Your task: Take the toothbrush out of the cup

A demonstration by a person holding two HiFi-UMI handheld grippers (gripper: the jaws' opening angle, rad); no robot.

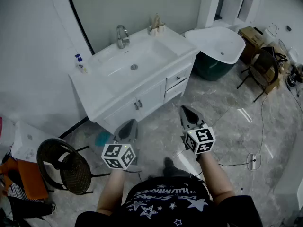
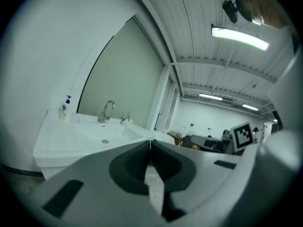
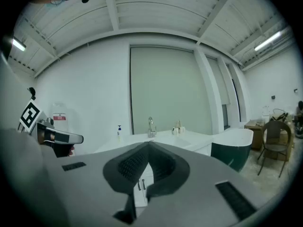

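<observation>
Nearest, two grippers are held out over the grey marble floor, short of the white vanity [image 1: 92,90]. The left gripper [image 1: 128,128] is seen in front of the vanity's cabinet doors. Its jaws are pressed together at the tips, with nothing caught between them. The right gripper [image 1: 186,115] is held before the vanity's right-hand drawers, and its jaws are likewise closed on nothing. A dark wicker chair [image 1: 66,167] is placed off the vanity's left front corner. On the vanity top, a soap bottle [image 1: 80,63] is set at the left back corner and a faucet [image 1: 122,36] is mounted behind the basin [image 1: 135,60]. The cup [image 1: 154,30] is stood at the vanity's right back corner, with the toothbrush [image 1: 155,20] upright in it, well apart from both grippers. A white bathtub [image 1: 220,44] is seen beyond the vanity's right end.
</observation>
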